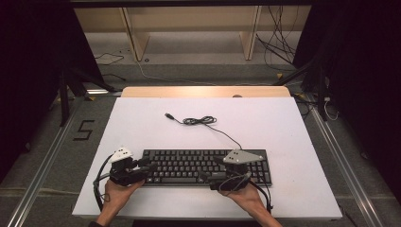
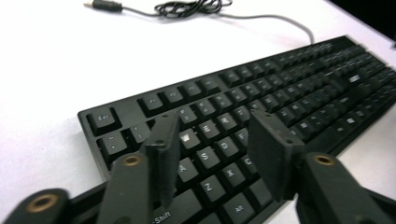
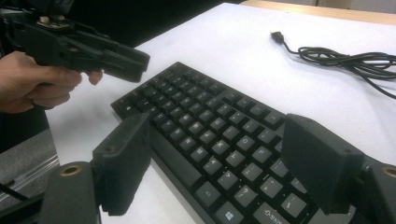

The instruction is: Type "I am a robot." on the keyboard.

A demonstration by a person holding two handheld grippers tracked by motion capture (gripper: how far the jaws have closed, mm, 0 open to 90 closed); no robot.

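A black keyboard (image 1: pixel 203 166) lies flat near the front of the white table top (image 1: pixel 283 127). Its cable runs back to a loose coil (image 1: pixel 198 121) and ends in a USB plug (image 1: pixel 168 115). My left gripper (image 1: pixel 150 166) hovers at the keyboard's left end, held in a hand. In the left gripper view the gripper (image 2: pixel 215 123) is open above the letter keys of the keyboard (image 2: pixel 299 88). My right gripper (image 1: pixel 206 178) sits over the keyboard's front middle. In the right gripper view this gripper (image 3: pixel 219 126) is open over the keyboard (image 3: pixel 196 107), with the left gripper (image 3: pixel 135 63) beyond it.
A wooden strip (image 1: pixel 203 91) borders the table's far edge. Behind it are a wooden shelf frame (image 1: pixel 137 38) and loose floor cables (image 1: pixel 279 47). Dark stands flank both sides, metal rails (image 1: pixel 42 170) run along the floor, and a "5" mark (image 1: pixel 84 130) sits at left.
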